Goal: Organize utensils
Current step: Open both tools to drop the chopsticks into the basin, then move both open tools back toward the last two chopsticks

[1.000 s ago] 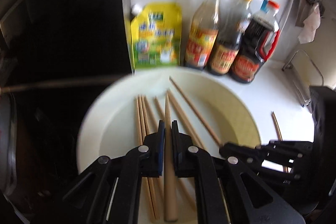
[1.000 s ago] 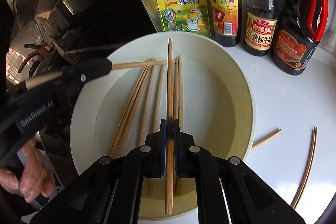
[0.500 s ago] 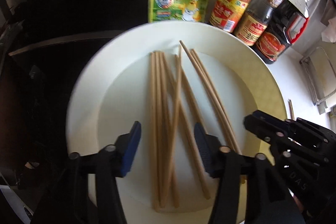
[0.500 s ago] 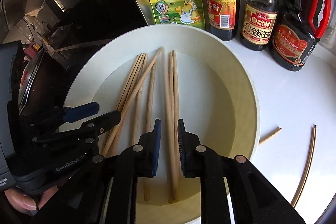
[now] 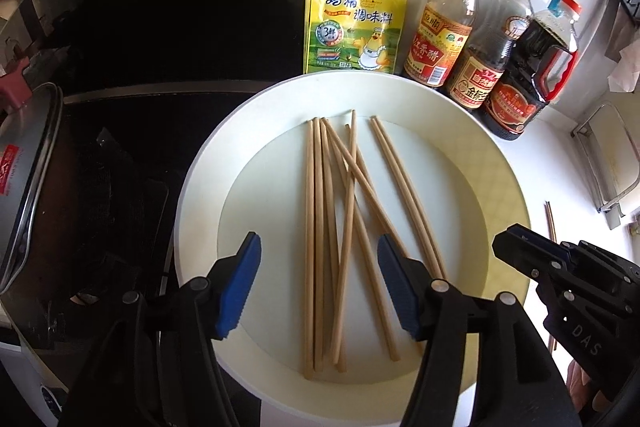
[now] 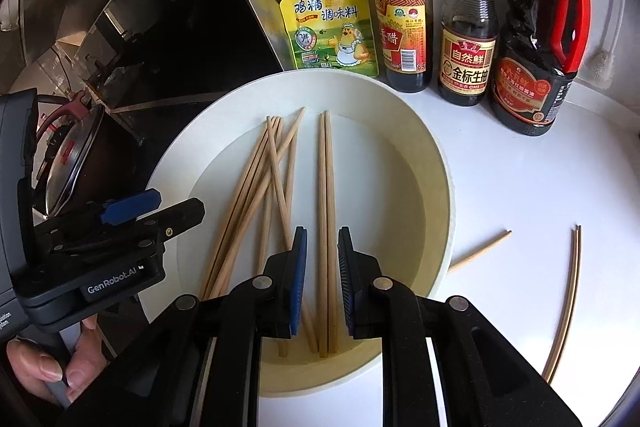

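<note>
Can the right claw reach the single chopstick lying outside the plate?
Probably yes. The single chopstick lies on bare counter beside the plate, nothing covers it, and the right claw is open and empty.

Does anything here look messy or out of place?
Yes. Several chopsticks lie crossed over each other in the plate, while three more are left outside it on the counter.

Yellow seasoning pouch (image 6: 330, 27) beside three sauce bottles (image 6: 468, 23) — white counter (image 6: 520, 187).
</note>
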A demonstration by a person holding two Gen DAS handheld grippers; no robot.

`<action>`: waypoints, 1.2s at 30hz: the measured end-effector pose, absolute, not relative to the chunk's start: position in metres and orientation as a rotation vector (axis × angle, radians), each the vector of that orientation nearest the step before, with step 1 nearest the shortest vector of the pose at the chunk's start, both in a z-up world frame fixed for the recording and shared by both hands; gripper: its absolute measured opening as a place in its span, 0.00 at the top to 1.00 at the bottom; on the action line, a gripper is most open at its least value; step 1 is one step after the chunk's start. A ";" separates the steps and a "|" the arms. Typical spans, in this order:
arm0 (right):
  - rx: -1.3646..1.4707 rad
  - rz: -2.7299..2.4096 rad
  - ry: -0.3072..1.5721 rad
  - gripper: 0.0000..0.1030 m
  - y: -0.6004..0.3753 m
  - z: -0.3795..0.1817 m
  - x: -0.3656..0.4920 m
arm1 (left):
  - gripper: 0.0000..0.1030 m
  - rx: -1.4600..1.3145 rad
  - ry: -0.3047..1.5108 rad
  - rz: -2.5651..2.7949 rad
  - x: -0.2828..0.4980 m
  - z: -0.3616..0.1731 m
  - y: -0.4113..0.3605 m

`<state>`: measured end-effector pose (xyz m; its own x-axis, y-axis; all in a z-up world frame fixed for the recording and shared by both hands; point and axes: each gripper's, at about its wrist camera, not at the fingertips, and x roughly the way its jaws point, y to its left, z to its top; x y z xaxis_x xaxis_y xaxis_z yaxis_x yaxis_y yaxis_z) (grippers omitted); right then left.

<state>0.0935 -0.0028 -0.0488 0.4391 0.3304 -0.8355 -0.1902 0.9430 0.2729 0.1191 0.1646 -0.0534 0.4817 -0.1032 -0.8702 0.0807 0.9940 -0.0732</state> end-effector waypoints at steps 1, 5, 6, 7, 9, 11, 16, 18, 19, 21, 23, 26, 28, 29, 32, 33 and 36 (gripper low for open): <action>0.147 0.323 1.067 0.84 -0.004 -0.047 0.091 | 0.41 -0.020 1.057 -0.113 0.116 -0.052 0.163; 0.151 0.317 1.058 0.79 -0.011 -0.042 0.077 | 0.38 -0.006 1.040 -0.118 0.104 -0.045 0.154; 0.153 0.314 1.054 0.79 -0.014 -0.041 0.073 | 0.38 -0.004 1.037 -0.119 0.102 -0.043 0.152; 0.155 0.310 1.051 0.79 -0.016 -0.040 0.070 | 0.37 -0.002 1.047 -0.131 0.099 -0.042 0.150; 0.161 0.299 1.045 0.79 -0.022 -0.038 0.064 | 0.37 0.004 1.044 -0.138 0.095 -0.041 0.145; 0.169 0.288 1.035 0.79 -0.029 -0.037 0.058 | 0.37 0.008 1.043 -0.150 0.090 -0.039 0.139; 0.183 0.252 1.017 0.77 -0.047 -0.034 0.043 | 0.37 0.031 1.042 -0.180 0.081 -0.038 0.121; 0.183 0.236 1.011 0.76 -0.056 -0.033 0.037 | 0.37 0.039 1.040 -0.193 0.077 -0.037 0.111; 0.182 0.227 1.006 0.75 -0.062 -0.032 0.033 | 0.37 0.039 1.040 -0.201 0.075 -0.037 0.107; 0.184 0.207 0.995 0.72 -0.075 -0.031 0.024 | 0.36 0.040 1.040 -0.219 0.071 -0.036 0.097; 0.186 0.180 0.991 0.71 -0.090 -0.031 0.015 | 0.33 0.046 1.033 -0.242 0.066 -0.036 0.084; 0.185 0.126 0.999 0.71 -0.113 -0.035 0.003 | 0.32 0.061 1.028 -0.279 0.058 -0.035 0.062; 0.183 0.087 1.004 0.69 -0.130 -0.038 -0.005 | 0.32 0.075 1.029 -0.304 0.053 -0.035 0.046; 0.180 0.070 1.005 0.67 -0.137 -0.040 -0.008 | 0.32 0.079 1.028 -0.316 0.049 -0.035 0.038; 0.189 0.028 1.011 0.67 -0.160 -0.049 -0.016 | 0.29 0.082 1.023 -0.349 0.042 -0.035 0.018; 0.194 0.018 1.015 0.67 -0.167 -0.053 -0.018 | 0.29 0.085 1.020 -0.358 0.040 -0.035 0.011; 0.196 -0.007 1.023 0.66 -0.186 -0.069 -0.024 | 0.25 0.094 1.007 -0.379 0.031 -0.037 -0.007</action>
